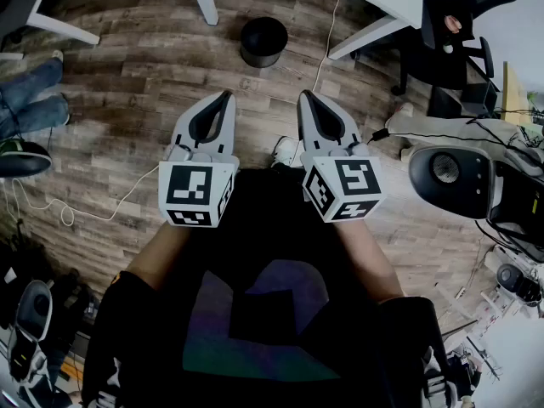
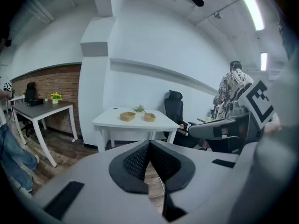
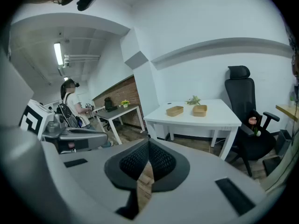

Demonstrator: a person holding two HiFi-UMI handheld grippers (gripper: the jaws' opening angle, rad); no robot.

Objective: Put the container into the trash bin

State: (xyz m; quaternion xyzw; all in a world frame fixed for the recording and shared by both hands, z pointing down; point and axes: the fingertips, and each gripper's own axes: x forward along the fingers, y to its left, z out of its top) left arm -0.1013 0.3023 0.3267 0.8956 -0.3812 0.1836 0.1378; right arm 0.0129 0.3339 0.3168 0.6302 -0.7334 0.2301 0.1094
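Two brown containers (image 2: 127, 116) (image 2: 149, 117) sit side by side on a white table (image 2: 117, 123), beside a small plant. The right gripper view shows the same containers (image 3: 174, 110) (image 3: 200, 110) on that table (image 3: 210, 121). A round black trash bin (image 1: 263, 40) stands on the wood floor ahead of me, near the table legs. My left gripper (image 1: 226, 97) (image 2: 149, 143) and right gripper (image 1: 304, 97) (image 3: 148, 143) are held side by side at waist height, pointing forward. Both are shut with nothing between the jaws, well away from the table.
A black office chair (image 3: 244, 107) stands right of the table. A dark desk (image 2: 37, 108) runs along the brick wall. A seated person's legs (image 1: 30, 100) are at the left. Cables (image 1: 76, 215) trail over the floor, and equipment (image 1: 450, 177) crowds the right side.
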